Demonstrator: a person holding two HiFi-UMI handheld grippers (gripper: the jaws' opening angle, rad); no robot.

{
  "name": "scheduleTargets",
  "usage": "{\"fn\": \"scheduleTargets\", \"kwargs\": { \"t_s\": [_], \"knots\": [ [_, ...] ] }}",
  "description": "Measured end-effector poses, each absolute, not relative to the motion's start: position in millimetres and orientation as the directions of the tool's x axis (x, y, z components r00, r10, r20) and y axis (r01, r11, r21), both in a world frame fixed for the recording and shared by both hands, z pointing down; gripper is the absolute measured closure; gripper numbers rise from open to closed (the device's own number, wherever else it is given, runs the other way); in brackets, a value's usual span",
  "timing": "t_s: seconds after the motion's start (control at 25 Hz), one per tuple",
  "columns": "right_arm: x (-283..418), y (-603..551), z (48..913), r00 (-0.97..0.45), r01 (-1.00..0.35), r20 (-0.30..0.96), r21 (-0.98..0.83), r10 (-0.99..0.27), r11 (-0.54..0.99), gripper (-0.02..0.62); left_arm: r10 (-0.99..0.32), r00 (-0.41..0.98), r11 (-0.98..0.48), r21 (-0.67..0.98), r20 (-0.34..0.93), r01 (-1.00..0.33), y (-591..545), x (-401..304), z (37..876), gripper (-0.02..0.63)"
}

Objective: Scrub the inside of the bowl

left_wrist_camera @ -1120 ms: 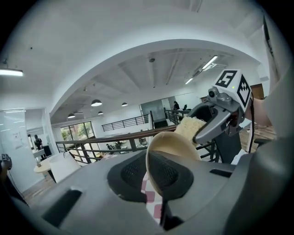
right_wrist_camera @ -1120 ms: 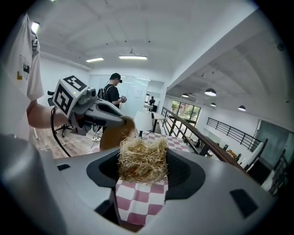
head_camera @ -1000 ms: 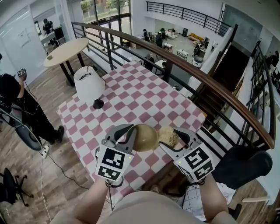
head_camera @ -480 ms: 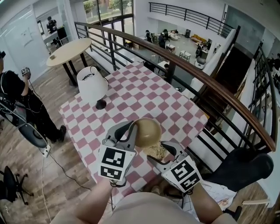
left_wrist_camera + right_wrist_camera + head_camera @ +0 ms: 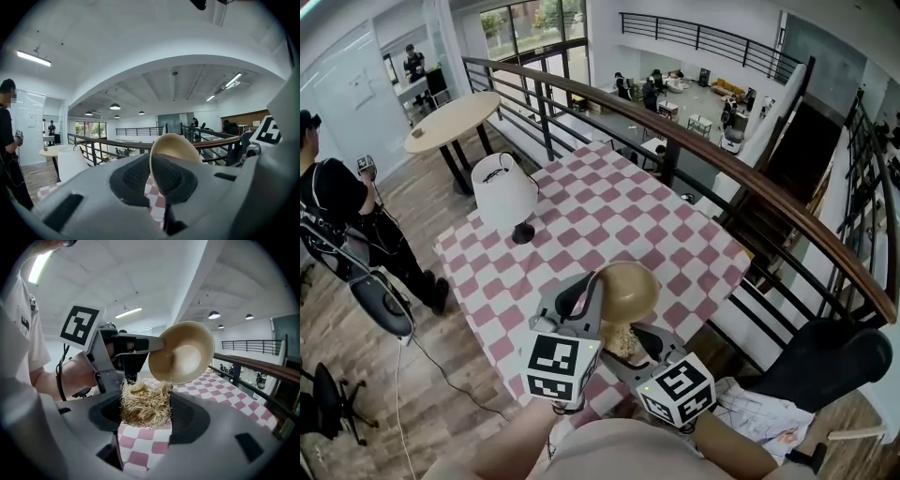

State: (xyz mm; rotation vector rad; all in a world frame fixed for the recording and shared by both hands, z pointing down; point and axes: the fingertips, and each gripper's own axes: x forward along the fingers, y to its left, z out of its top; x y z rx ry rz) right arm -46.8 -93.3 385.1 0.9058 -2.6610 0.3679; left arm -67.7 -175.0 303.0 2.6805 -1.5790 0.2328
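I have the left gripper (image 5: 584, 292) raised over the near edge of the table (image 5: 609, 202), which has a pink and white checked cloth. Its jaws stand close together and pinch the rim of the bowl (image 5: 630, 287). In the left gripper view the thin wall of the bowl (image 5: 177, 145) goes down between the two dark pads, one pad on each side of it. The bowl is beige and is held in the air, turned on its side. In the head view I see its rounded outside, and in the right gripper view its hollow inside (image 5: 185, 357) faces the camera.

The right gripper (image 5: 628, 349) is just beside the left one, lower and nearer to me. Its jaws are closed on a scrubber (image 5: 144, 406), a straw-coloured bunch of rough fibres that fills the gap between the pads. The scrubber sits directly under the lower rim of the bowl. Some loose fibres reach up to the rim, but I cannot say for sure that they touch it.

Further on the table a white lamp (image 5: 504, 192) stands upright. A dark railing (image 5: 750, 178) runs behind the table, and a person in black (image 5: 337, 211) stands on the wooden floor at the left.
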Motion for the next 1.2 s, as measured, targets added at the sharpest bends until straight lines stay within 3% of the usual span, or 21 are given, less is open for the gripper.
{"fn": "scheduleTargets", "kwargs": {
  "t_s": [0.44, 1.2],
  "knots": [
    [-51.1, -92.4, 393.8, -0.75, -0.657, 0.303, -0.234, -0.588, 0.717, 0.337, -0.864, 0.469, -0.488, -0.076, 0.184, -0.87, -170.9, -71.9, 313.8, 0.58],
    [54.5, -140.9, 362.9, -0.588, -0.807, 0.208, -0.217, -0.782, 0.549, 0.337, -0.826, 0.484, -0.539, -0.154, 0.29, -0.828, -163.9, -69.4, 342.7, 0.583]
  ]
}}
